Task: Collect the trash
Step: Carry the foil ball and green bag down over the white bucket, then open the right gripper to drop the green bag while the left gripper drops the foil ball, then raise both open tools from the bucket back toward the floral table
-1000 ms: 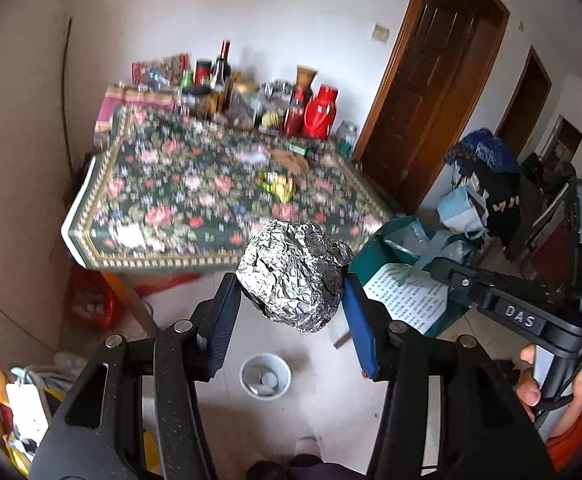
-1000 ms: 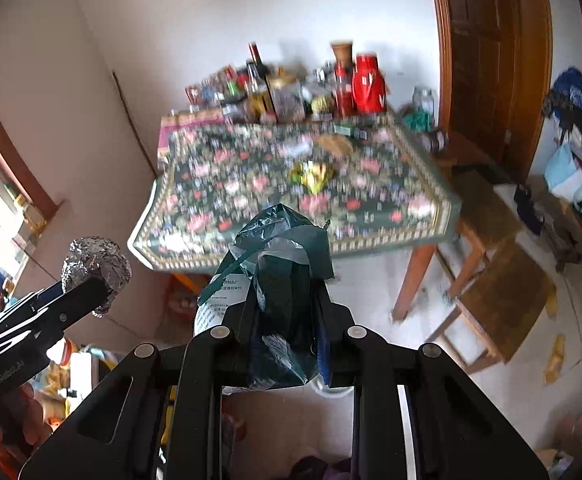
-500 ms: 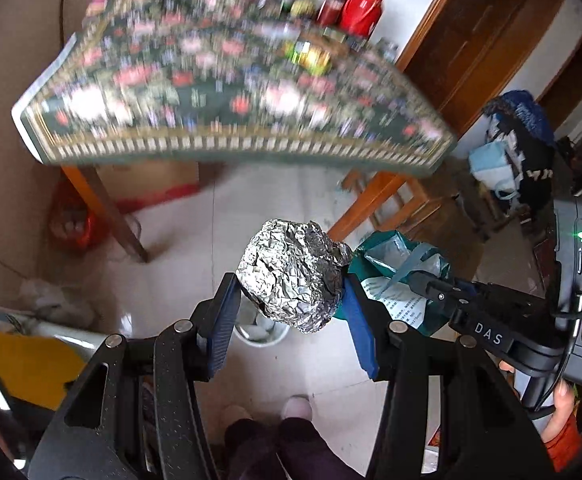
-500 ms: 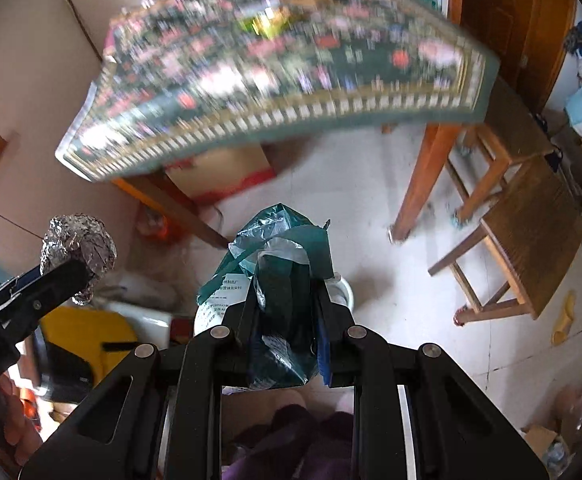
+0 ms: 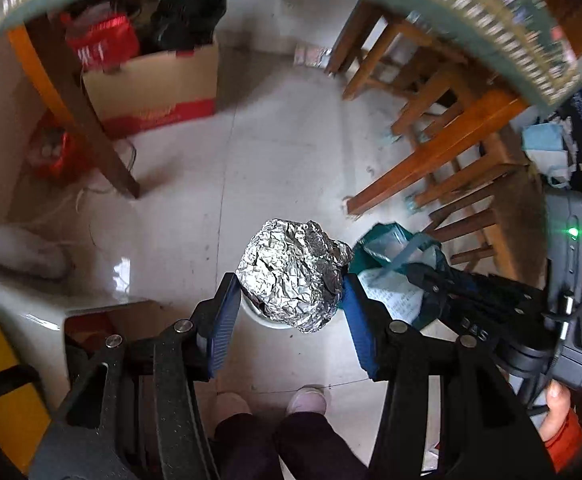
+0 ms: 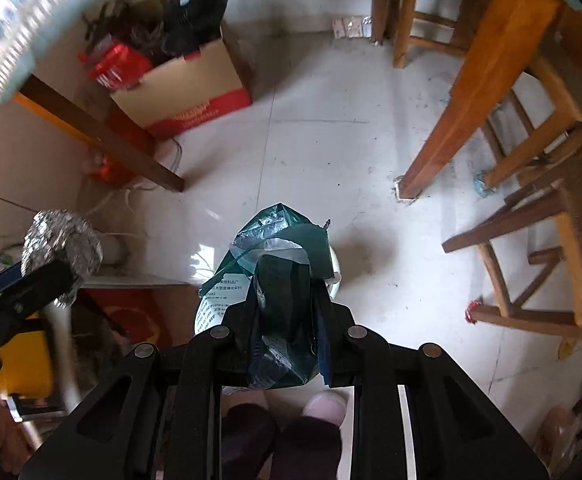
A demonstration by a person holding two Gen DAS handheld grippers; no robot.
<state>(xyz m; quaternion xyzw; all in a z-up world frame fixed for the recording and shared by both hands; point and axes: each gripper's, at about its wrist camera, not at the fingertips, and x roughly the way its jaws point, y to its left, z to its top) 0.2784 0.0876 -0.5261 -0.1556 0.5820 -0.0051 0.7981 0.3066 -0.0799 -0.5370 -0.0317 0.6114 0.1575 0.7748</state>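
Both claws point steeply down at the tiled floor point(image 5: 291, 128).

Left claw point(image 5: 289, 296): jaws about half apart, blue pads clamped on either side of a crumpled foil ball point(image 5: 291, 272). Ball sits directly over a small white bin point(image 5: 261, 318) on the floor; only a bit of the rim shows under it, contents hidden.

Right claw point(image 6: 287, 316): jaws nearly together, pinching a dark green plastic bag point(image 6: 279, 248) w/ a white printed label on its side. Bag bunched up btwn the pads, top flaring out above them. White bin's rim point(image 6: 336, 268) peeks out just behind the bag; inside not visible. What's in the bag, can't tell.

The two claws are side by side, foil ball near the green bag.

Under the worktop point(image 5: 531, 56) w/ its floral cloth: an open cardboard box point(image 5: 159, 84) w/ red band, stuffed w/ a red bag point(image 5: 103, 46) and dark items. Wooden stools point(image 6: 539, 216) to the right. Person's slippers point(image 5: 307, 398) at bottom edge, close to the bin.
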